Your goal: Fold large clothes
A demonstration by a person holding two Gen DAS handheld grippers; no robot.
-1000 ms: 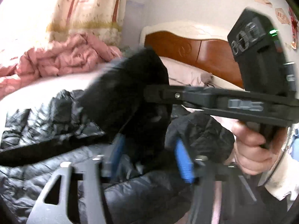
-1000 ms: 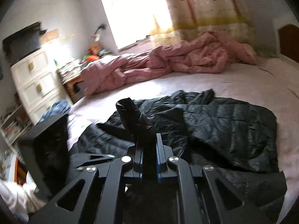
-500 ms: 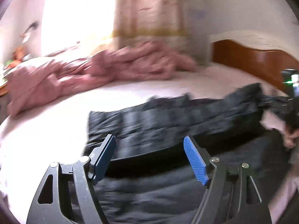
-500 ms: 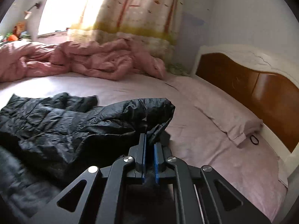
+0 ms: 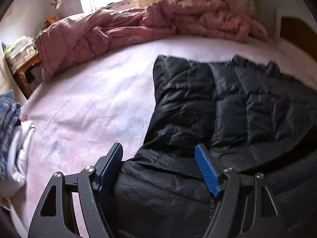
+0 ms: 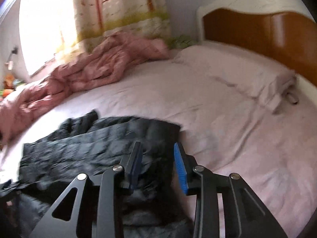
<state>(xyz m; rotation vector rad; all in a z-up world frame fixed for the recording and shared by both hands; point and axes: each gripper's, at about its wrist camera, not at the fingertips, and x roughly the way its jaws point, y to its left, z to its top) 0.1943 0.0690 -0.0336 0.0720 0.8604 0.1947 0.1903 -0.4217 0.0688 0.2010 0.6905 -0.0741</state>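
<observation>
A black quilted puffer jacket (image 5: 227, 107) lies on the pink bed sheet (image 5: 95, 103), one part laid over the rest. My left gripper (image 5: 158, 154) is open, its blue pads (image 5: 206, 170) standing apart just above the jacket's near left edge, holding nothing. In the right wrist view the jacket (image 6: 95, 144) lies at the lower left. My right gripper (image 6: 157, 154) is open and empty over the jacket's right end, close to its folded corner.
A crumpled pink quilt (image 5: 122, 25) lies along the far side of the bed under the curtained window. A pillow (image 6: 237, 69) and wooden headboard (image 6: 257, 31) are at the right. Blue and white clothes (image 5: 11, 130) lie at the bed's left edge.
My right gripper was shut on the jacket's corner and has let go; the fabric now lies flat. My left gripper let go earlier and has swung left over the jacket's left edge.
</observation>
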